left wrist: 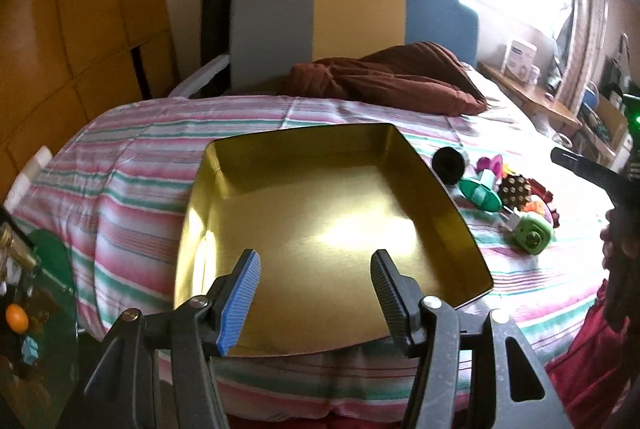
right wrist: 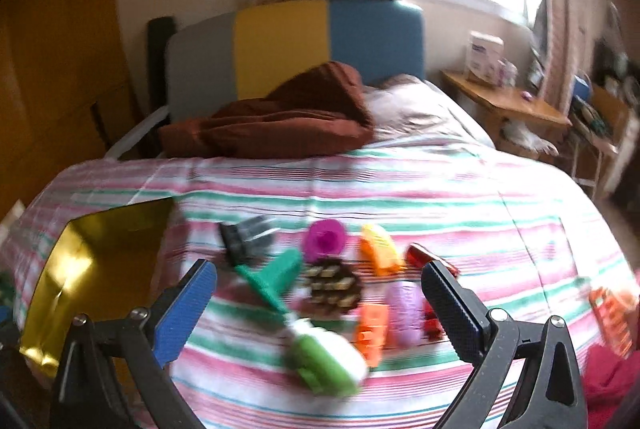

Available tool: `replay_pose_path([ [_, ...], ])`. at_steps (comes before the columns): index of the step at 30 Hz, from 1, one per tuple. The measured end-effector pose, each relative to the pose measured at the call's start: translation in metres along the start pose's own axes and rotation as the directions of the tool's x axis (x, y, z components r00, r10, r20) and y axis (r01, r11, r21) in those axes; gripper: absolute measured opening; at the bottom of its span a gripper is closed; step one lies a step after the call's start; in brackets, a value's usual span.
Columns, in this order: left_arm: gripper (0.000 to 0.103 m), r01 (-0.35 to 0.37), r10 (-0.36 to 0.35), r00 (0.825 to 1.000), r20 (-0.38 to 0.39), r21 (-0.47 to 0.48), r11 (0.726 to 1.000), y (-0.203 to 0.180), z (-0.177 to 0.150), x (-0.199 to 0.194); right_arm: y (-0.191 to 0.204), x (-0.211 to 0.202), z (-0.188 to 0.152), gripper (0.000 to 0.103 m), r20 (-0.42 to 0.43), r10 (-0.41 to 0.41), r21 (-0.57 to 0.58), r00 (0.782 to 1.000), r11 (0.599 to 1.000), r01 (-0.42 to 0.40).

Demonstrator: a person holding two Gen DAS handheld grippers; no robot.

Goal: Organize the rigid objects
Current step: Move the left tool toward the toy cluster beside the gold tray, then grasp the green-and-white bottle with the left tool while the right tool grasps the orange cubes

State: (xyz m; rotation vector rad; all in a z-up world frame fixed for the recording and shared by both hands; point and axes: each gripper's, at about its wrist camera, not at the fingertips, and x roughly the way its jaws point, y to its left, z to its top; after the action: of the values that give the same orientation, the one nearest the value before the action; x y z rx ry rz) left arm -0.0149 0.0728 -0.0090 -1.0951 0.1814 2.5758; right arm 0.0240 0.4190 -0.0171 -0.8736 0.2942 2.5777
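While one gold tray (left wrist: 320, 213) lies empty on the striped bed (left wrist: 132, 165), both tools, left tool (left wrist: 316, 293) and right tool (right wrist: 320, 313), gape apart, the toys (right wrist: 332, 285) clustered beside the tray.

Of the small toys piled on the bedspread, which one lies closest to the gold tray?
The black cylindrical piece, just off the gold tray at its far right corner; the green, pink and orange toys lie farther right.

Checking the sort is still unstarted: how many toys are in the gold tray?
0. The tray is bare inside; the toys all lie on the bedspread to its right.
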Motion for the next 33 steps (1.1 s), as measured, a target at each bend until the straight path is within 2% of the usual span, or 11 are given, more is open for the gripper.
replay_pose_path([
  [2, 0.064, 0.03, -0.03, 0.999, -0.015, 0.016, 0.999, -0.007, 0.002, 0.004, -0.022, 0.009, -0.002, 0.103, -0.011, -0.002, 0.062, 1.0, 0.998, 0.003],
  [4, 0.072, 0.063, -0.062, 0.997, -0.035, 0.035, 0.997, -0.015, 0.004, 0.009, -0.04, 0.016, -0.004, 0.103, -0.031, 0.018, 0.137, 0.999, 0.991, -0.013],
  [7, 0.073, 0.104, -0.098, 0.992, -0.084, 0.067, 0.992, -0.03, 0.012, 0.019, -0.06, 0.019, -0.004, 0.103, -0.034, 0.079, 0.267, 0.996, 0.961, -0.067],
  [11, 0.073, 0.22, -0.207, 0.964, -0.17, 0.062, 0.974, -0.054, 0.024, 0.035, -0.075, 0.017, -0.007, 0.103, -0.032, 0.105, 0.359, 0.994, 0.929, -0.087],
  [16, 0.072, 0.39, -0.357, 0.897, -0.262, 0.084, 0.917, -0.103, 0.038, 0.049, -0.092, 0.013, -0.01, 0.103, -0.002, 0.135, 0.473, 0.991, 0.873, -0.118],
  [20, 0.072, 0.515, -0.458, 0.812, -0.361, 0.077, 0.854, -0.153, 0.043, 0.066, -0.097, 0.012, -0.009, 0.103, 0.004, 0.124, 0.486, 0.992, 0.867, -0.111],
  [22, 0.072, 0.539, -0.484, 0.779, -0.399, 0.033, 0.841, -0.175, 0.046, 0.082, -0.097, 0.01, -0.008, 0.103, 0.016, 0.125, 0.485, 0.992, 0.867, -0.117],
  [24, 0.072, 0.55, -0.495, 0.761, -0.419, 0.013, 0.835, -0.193, 0.049, 0.093, -0.098, 0.008, -0.008, 0.103, 0.02, 0.126, 0.486, 0.992, 0.866, -0.12],
  [31, 0.075, 0.492, -0.49, 0.748, -0.448, -0.122, 0.862, -0.227, 0.05, 0.139, -0.1, 0.007, -0.007, 0.103, 0.022, 0.126, 0.481, 0.992, 0.868, -0.121],
  [33, 0.076, 0.462, -0.481, 0.755, -0.445, -0.158, 0.873, -0.228, 0.047, 0.149, -0.101, 0.005, -0.007, 0.103, 0.028, 0.124, 0.481, 0.992, 0.868, -0.122],
])
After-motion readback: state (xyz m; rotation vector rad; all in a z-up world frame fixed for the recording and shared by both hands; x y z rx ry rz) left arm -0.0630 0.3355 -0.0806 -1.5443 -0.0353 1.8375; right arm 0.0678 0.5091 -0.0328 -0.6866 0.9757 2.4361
